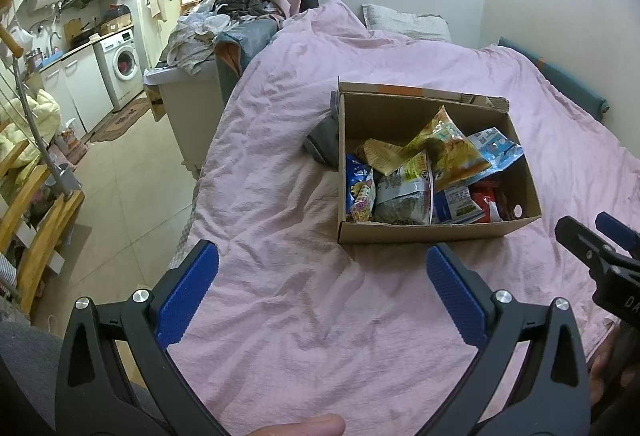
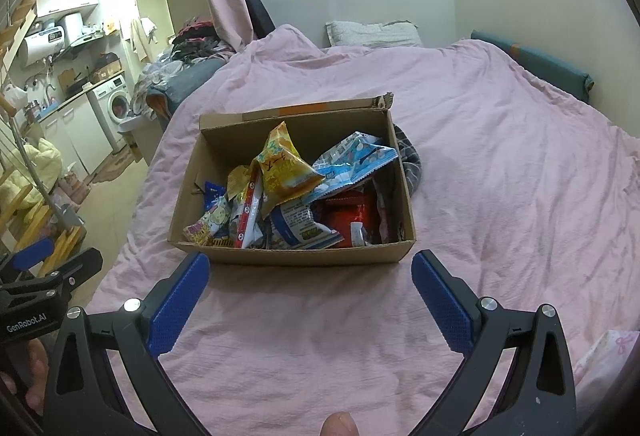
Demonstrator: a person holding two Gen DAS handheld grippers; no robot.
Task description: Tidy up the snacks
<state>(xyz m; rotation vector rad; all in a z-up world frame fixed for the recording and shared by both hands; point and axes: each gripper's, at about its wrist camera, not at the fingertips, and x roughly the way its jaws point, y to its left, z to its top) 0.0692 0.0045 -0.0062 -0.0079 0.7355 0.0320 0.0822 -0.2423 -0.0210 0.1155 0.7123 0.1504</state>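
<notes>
An open brown cardboard box (image 2: 292, 256) sits on a bed covered by a wrinkled pink quilt (image 2: 500, 172), roughly mid-bed, and holds a loose heap of snack packets. On top lies a yellow crinkled foil snack bag (image 2: 286, 164), tilted with one corner pointing up; beside it, toward the box's right wall, rests a light blue and white printed packet (image 2: 356, 160) whose edge reaches over the rim. Beneath these lie a red glossy packet (image 2: 352, 214), a white and blue packet with a green label (image 2: 302, 226), and, at the left end, a dark blue packet (image 2: 212, 194) and a pink and yellow cartoon-print packet (image 2: 204, 232). A grey checked cloth item (image 2: 412, 166) lies on the quilt, touching the box's right outer wall. The left gripper (image 1: 322, 256) hovers over the quilt near the box's front wall, its blue-padded fingers (image 1: 188, 296) spread wide and holding nothing. The right gripper (image 2: 310, 262) hangs just before the front wall, likewise spread wide and empty, its blue pads (image 2: 440, 300) apart from the cardboard. A grey-white pillow (image 2: 372, 32) lies at the head of the bed against the wall. In the background left stand a white front-loading washing machine (image 1: 124, 64) and a pile of clothes (image 1: 240, 2).
</notes>
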